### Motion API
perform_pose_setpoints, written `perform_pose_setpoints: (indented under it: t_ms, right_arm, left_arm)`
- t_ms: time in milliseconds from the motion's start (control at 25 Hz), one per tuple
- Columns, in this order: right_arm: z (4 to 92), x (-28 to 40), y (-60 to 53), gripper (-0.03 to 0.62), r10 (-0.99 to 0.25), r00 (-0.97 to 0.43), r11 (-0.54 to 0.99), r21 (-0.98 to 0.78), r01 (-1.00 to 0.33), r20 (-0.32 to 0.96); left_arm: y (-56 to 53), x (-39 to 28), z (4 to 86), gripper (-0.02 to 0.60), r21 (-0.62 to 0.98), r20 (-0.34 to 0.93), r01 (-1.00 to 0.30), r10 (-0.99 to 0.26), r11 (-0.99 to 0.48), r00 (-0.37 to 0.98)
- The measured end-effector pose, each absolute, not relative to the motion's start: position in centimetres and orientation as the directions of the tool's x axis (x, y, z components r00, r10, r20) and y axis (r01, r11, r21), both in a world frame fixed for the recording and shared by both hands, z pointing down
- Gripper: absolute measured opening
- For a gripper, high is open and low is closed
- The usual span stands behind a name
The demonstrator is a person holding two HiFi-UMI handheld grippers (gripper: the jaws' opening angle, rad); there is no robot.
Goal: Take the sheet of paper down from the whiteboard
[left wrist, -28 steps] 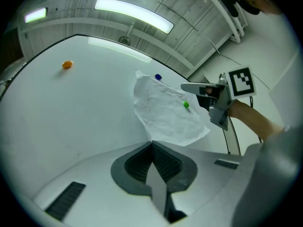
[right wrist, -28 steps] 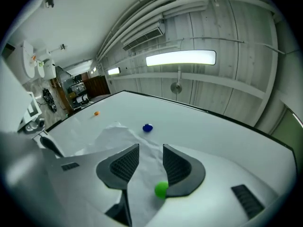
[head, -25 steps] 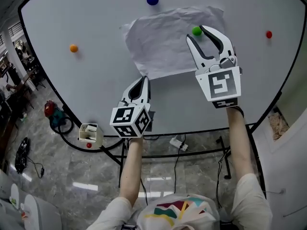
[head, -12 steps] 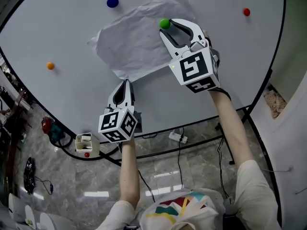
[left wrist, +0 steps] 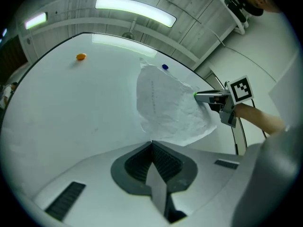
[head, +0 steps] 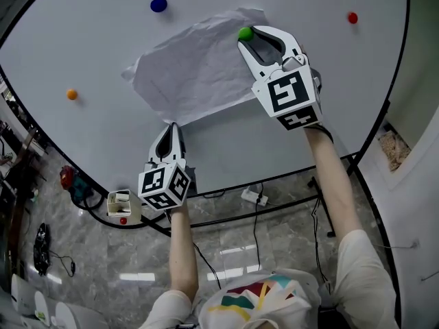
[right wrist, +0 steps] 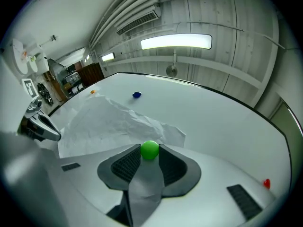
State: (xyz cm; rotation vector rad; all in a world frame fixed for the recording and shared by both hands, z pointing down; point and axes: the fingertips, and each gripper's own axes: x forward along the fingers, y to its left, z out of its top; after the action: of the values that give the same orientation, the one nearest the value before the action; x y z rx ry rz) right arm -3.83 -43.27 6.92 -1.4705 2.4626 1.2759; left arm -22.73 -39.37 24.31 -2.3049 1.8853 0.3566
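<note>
A crumpled white sheet of paper (head: 199, 67) hangs on the whiteboard (head: 103, 53), pinned near its upper right by a green magnet (head: 245, 33). My right gripper (head: 257, 36) has its jaws around that magnet (right wrist: 150, 149) and they are closing; a gap still shows beside it. My left gripper (head: 171, 126) is shut at the sheet's lower corner, which runs into its closed tips (left wrist: 151, 143). In the left gripper view the sheet (left wrist: 165, 108) billows off the board, with the right gripper (left wrist: 208, 97) at its edge.
A blue magnet (head: 158, 4), an orange magnet (head: 71, 94) and a red magnet (head: 352, 18) sit on the board away from the sheet. Below the board's black frame are its stand, a power strip (head: 251, 199), a white box (head: 119, 204) and cables on the floor.
The right gripper has shifted left, so the green magnet now sits between its tips. The left gripper has sunk a little, still at the sheet's lower corner.
</note>
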Motion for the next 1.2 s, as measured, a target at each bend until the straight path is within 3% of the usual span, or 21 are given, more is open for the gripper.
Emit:
perform_pose_setpoints:
  t_ms: [440,720,1200]
  right_arm:
    - [7.3,-0.8,-46.2,0.132,-0.750,-0.543,0.251,0.597,-0.762,-0.377]
    - [7.5,0.6,-44.0,0.133,-0.747,-0.512,0.237,0.550,-0.801,-0.424]
    - [10.5,1.0,-41.8,0.133,-0.716,-0.522,0.330,0.435,-0.838,-0.462]
  left_arm:
    - [-40.3,-25.7,24.6,0.046,0.097,-0.234,-0.991,-0.970,-0.094,0.069]
    - [-35.8,-31.6,27.4,0.045,0.179,-0.224,-0.983,-0.972,0.037,-0.077]
    - [-35.0,-27.1,24.9,0.046,0.045,-0.260,-0.999,-0.966,-0.003,-0.009]
